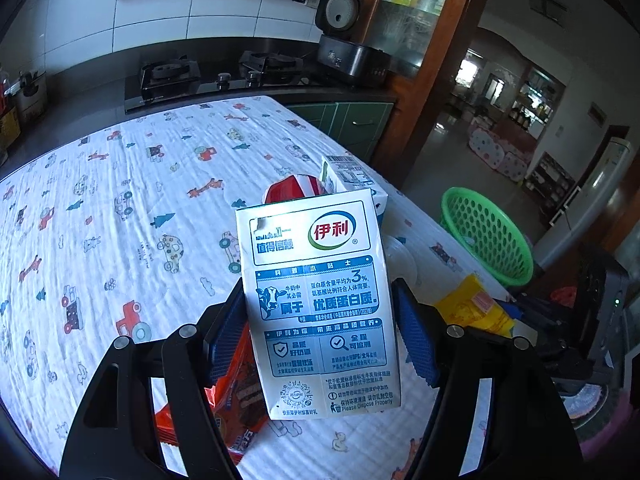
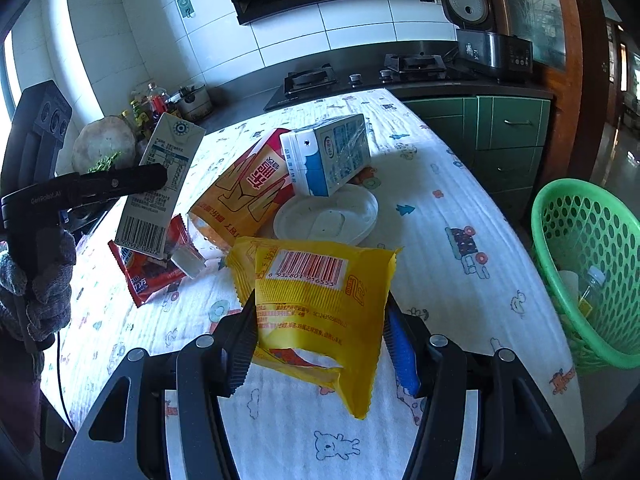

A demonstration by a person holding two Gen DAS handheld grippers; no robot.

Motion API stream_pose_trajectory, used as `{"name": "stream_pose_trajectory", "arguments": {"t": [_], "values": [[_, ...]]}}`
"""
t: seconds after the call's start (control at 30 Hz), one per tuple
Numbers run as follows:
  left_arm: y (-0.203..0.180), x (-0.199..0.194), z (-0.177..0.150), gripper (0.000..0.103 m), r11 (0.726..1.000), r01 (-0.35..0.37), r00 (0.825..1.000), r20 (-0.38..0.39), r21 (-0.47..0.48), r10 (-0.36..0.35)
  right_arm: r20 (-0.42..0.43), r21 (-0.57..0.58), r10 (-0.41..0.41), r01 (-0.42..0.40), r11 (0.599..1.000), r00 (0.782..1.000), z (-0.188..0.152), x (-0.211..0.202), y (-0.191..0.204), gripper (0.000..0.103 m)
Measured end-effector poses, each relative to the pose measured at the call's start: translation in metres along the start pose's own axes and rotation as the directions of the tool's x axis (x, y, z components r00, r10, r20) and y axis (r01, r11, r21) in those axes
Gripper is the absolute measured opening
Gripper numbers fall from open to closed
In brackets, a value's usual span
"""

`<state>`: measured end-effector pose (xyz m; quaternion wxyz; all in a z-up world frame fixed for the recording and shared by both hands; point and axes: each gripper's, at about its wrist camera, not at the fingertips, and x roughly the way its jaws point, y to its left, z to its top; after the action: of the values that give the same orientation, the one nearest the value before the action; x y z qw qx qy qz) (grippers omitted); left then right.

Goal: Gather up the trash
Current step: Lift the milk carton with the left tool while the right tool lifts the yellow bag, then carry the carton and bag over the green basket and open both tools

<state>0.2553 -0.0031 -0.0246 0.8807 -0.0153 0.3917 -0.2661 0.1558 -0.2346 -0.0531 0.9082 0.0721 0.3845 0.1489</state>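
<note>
My left gripper [image 1: 320,320] is shut on a flattened white and blue milk carton [image 1: 320,304] and holds it above the table; the carton also shows in the right wrist view [image 2: 158,184]. My right gripper [image 2: 320,344] is shut on a yellow snack wrapper [image 2: 320,308], lifted over the table. On the table lie a red snack wrapper [image 2: 148,276], an orange and red paper cup [image 2: 244,196] on its side, a second milk carton [image 2: 328,152] and a white plastic lid [image 2: 328,216]. A green perforated basket [image 2: 592,264] stands off the table's right edge with some trash in it.
The table carries a white cloth [image 1: 120,200] printed with cartoon vehicles and animals. Behind it runs a dark counter with a gas hob [image 1: 212,76] and a rice cooker [image 1: 344,36]. Green cabinets [image 2: 508,132] stand at the right. Bottles and a pot [image 2: 192,100] sit at the back left.
</note>
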Motion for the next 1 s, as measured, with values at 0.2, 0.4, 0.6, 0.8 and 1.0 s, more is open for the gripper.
{"name": "stream_pose_trajectory", "arguments": {"t": [0.2,0.4,0.6,0.8,1.0], "values": [[-0.001,0.015,-0.002,0.07,1.0,0.0,0.999,-0.033,0.011,0.001,-0.005,0.01,0.006,-0.006,1.0,1.0,-0.002,0.0,-0.003,0.056],[0.004,0.022,0.001,0.075,1.0,-0.011,0.999,-0.038,-0.003,0.011,-0.015,0.008,0.007,-0.007,1.0,1.0,-0.003,0.002,-0.002,0.056],[0.002,0.029,0.002,0.073,0.997,-0.063,0.997,-0.042,0.04,0.065,-0.02,0.015,0.007,-0.006,1.0,1.0,-0.003,0.004,-0.005,0.056],[0.001,0.028,-0.003,0.065,0.997,-0.064,0.997,-0.038,0.045,0.066,-0.02,0.015,0.006,-0.006,1.0,1.0,-0.004,0.003,-0.005,0.056],[-0.014,0.007,0.0,0.064,0.996,-0.051,0.999,-0.011,0.077,0.052,-0.002,0.014,0.002,-0.002,1.0,1.0,-0.002,-0.004,-0.007,0.056]]}}
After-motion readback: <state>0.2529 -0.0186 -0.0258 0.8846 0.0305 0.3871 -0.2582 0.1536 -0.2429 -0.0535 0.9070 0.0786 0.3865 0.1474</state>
